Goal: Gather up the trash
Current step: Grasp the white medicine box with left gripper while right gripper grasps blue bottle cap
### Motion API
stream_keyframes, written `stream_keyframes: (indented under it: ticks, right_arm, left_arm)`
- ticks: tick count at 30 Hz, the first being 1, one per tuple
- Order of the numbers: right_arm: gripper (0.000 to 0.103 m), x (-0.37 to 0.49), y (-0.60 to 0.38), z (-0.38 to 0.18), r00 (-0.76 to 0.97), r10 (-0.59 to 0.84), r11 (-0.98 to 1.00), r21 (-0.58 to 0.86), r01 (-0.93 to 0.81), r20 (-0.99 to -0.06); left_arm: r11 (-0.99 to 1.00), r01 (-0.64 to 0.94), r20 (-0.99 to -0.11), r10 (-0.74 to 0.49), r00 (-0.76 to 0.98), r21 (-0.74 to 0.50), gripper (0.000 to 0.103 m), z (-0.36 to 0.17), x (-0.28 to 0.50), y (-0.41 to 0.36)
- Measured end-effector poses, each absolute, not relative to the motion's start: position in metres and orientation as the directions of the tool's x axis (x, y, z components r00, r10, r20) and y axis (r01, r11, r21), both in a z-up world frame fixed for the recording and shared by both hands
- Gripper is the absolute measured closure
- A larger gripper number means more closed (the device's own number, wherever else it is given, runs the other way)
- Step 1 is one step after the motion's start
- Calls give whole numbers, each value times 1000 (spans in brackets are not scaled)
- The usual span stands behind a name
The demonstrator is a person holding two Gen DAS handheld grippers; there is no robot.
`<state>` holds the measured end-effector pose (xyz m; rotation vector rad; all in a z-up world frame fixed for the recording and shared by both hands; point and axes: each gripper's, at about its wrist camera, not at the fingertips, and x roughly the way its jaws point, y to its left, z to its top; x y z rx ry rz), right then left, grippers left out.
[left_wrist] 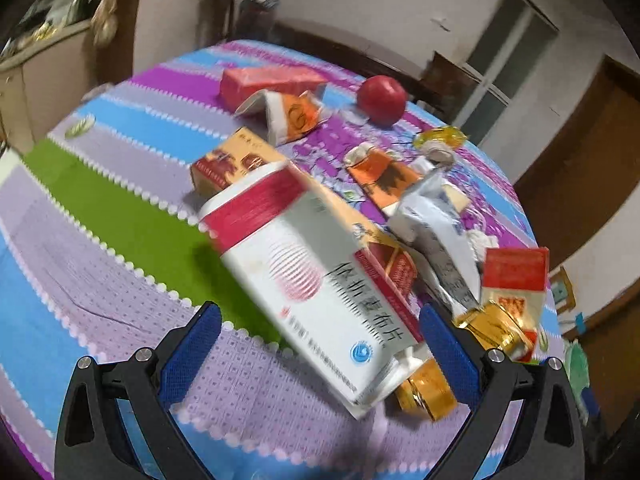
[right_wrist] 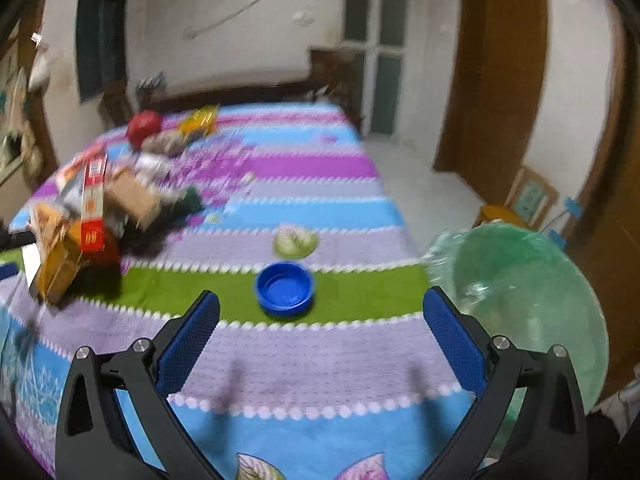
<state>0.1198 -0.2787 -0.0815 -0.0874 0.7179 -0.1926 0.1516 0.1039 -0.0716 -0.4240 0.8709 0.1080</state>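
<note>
Blue-padded left tongs (left_wrist: pixel 320 330) gape wide around a white box (left_wrist: pixel 312 280); right tongs (right_wrist: pixel 320 320) gape wide, empty.

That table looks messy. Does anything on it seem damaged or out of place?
Yes. Torn, crushed cartons are heaped together: a white and red box lies tilted on the pile with its end ripped open. A whole red apple sits among the trash, looking out of place.

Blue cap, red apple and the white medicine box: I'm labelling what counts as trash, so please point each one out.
blue cap (right_wrist: pixel 285 289): right wrist view, on its hollow inside.
red apple (left_wrist: pixel 382 99): left wrist view, on its rounded front.
white medicine box (left_wrist: pixel 316 280): left wrist view, on its printed top face.
</note>
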Motion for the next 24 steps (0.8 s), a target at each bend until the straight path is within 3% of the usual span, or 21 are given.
stream_keyframes:
  ticks: [5,11,13,15,21,24]
  right_arm:
    - [8,140,-274,-86,711,-215,975,-186,120,-669]
    - [43,157,-279,-99,649,-164,986,-137,93,-743]
    - [49,158,-281,-98,649,-143,990,-116,85,-747]
    - [65,157,-279,-98,654,-117,993,-96,68,-747]
    - [65,149,-273,-94,675,-90,996,-79,47,-732]
    - [65,141,-270,-91,690,-69,998,-59,38,-720]
  left_arm:
    - [904,-268,-764,-94,638,-334,4,-77,159,105]
    - [891,-268,-748,-111,655,-366,13,-77,150,107]
    - [895,-264,-743,-103,661,-360,21,-77,145,105]
    - [892,-251,-737,-124,664,-376,28,-78,143,104]
    - [881,-224,-725,-174,666,-417,47,-74,123,112]
    - [891,-216,-720,-160,675,-400,52,-70,109,116]
